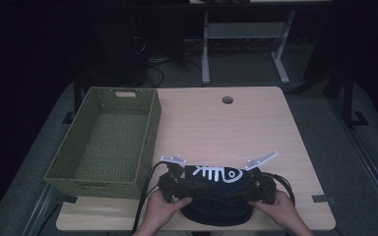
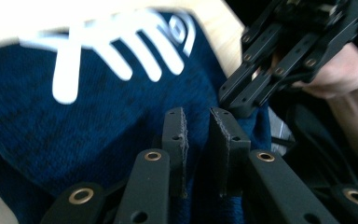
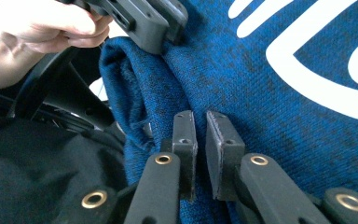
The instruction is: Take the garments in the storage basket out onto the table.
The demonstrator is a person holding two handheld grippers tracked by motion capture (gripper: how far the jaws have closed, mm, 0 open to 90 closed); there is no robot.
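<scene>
A dark blue knitted cloth (image 1: 211,186) with a white fish-bone print lies bunched at the table's front edge. My left gripper (image 1: 183,189) is at its left side and my right gripper (image 1: 252,189) at its right side, each in a hand. In the left gripper view, the left gripper (image 2: 200,127) has its pads nearly together with a fold of cloth (image 2: 98,126) pinched between them; the right gripper (image 2: 238,100) bites the cloth's edge beyond. In the right gripper view, the right gripper (image 3: 200,126) is shut on the cloth (image 3: 279,102), and the left gripper (image 3: 161,39) clamps a fold farther off.
An empty green woven basket (image 1: 153,129) stands on the left part of the wooden table (image 1: 226,128), close to the left hand. A round cable hole (image 1: 227,100) is near the table's far edge. Black fabric (image 3: 42,158) lies below the table edge by the person.
</scene>
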